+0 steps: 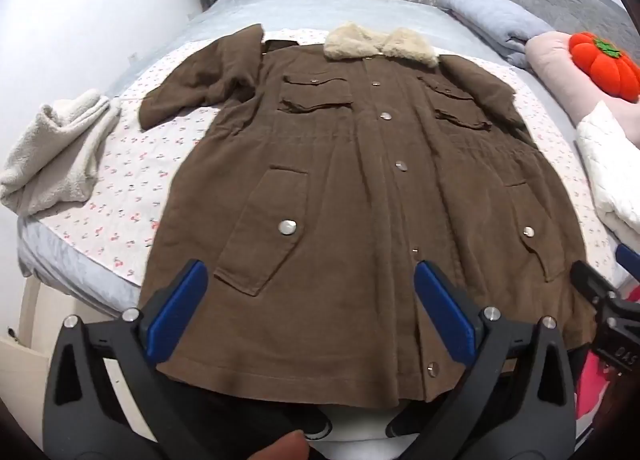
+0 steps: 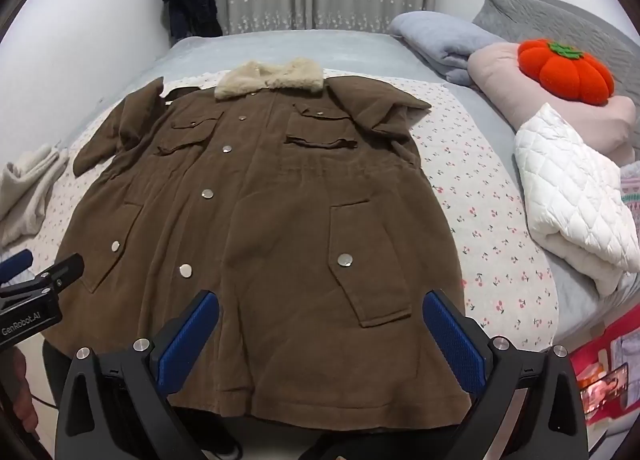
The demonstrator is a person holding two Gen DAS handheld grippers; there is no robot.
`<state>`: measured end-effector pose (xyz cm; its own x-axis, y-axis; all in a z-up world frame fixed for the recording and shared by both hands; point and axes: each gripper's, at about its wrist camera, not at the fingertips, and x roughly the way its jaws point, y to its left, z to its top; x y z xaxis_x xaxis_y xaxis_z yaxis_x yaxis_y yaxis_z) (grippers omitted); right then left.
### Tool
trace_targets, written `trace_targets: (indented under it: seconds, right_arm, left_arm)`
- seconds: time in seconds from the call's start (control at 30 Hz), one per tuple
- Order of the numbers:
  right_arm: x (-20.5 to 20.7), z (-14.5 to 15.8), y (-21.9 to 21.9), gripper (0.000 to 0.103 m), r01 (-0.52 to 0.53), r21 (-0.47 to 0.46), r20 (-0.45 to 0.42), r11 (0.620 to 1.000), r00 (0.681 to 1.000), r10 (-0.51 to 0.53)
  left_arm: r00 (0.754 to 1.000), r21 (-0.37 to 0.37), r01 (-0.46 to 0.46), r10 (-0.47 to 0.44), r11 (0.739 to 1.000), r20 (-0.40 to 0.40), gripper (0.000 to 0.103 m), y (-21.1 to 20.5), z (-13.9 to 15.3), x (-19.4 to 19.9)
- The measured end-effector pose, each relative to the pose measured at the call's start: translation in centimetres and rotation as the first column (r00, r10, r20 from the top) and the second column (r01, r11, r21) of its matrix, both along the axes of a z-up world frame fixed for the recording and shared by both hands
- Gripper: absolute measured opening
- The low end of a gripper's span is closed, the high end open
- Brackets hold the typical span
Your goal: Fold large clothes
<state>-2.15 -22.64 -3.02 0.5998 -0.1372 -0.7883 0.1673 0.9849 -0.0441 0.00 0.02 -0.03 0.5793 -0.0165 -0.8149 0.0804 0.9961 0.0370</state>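
Observation:
A long brown coat [image 1: 352, 179] [image 2: 260, 211] with a cream fleece collar [image 1: 378, 44] lies flat and front up on the bed, buttons closed, hem toward me. One sleeve [image 1: 200, 87] lies bent out at the left; the other sleeve [image 2: 380, 111] is folded in along the right shoulder. My left gripper [image 1: 310, 288] hovers open above the hem, nothing between its blue pads [image 1: 180, 308]. My right gripper [image 2: 320, 320] is open too, above the hem's right half, with empty blue pads [image 2: 452, 336]. Each gripper shows at the edge of the other's view.
The coat rests on a cherry-print white sheet [image 2: 492, 227] over a grey bed [image 1: 256, 11]. A cream fleece garment [image 1: 56, 151] lies at the left edge. Right: a white quilted jacket [image 2: 572, 199], a pink pillow with an orange pumpkin cushion [image 2: 564, 69], and a folded grey blanket [image 2: 440, 39].

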Motion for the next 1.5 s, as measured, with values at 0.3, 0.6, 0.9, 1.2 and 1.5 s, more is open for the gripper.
trace_targets:
  seconds: [0.3, 0.6, 0.9, 1.2, 1.5]
  right_arm:
    - [0.6, 0.1, 0.3, 0.103, 0.066, 0.011, -0.015, 0.998, 0.998, -0.066]
    - [0.4, -0.9, 0.4, 0.103, 0.045, 0.019, -0.037, 0.999, 0.998, -0.044]
    - [0.7, -1.2, 0.2, 0.103, 0.038, 0.002, -0.052, 0.999, 0.998, -0.038]
    - [0.9, -1.3, 0.2, 0.103, 0.029, 0.002, -0.056, 1.0, 0.998, -0.029]
    - [1.1, -1.3, 0.2, 0.103, 0.027, 0.004, -0.058, 1.0, 0.998, -0.027]
  left_arm:
    - [1.0, -0.013, 0.0, 0.0, 1.0, 0.008, 0.103, -0.9, 0.6, -0.3]
    - [0.999, 0.008, 0.031, -0.031, 0.999, -0.026, 0.103, -1.3, -0.7, -0.4]
    - [0.999, 0.007, 0.031, -0.031, 0.999, -0.042, 0.103, -1.1, -1.1, -0.1]
    - [0.998, 0.005, 0.037, -0.036, 0.999, -0.057, 0.103, -0.9, -1.6, 0.1]
    - [0.998, 0.008, 0.038, -0.037, 0.999, -0.059, 0.103, -1.0, -1.8, 0.1]
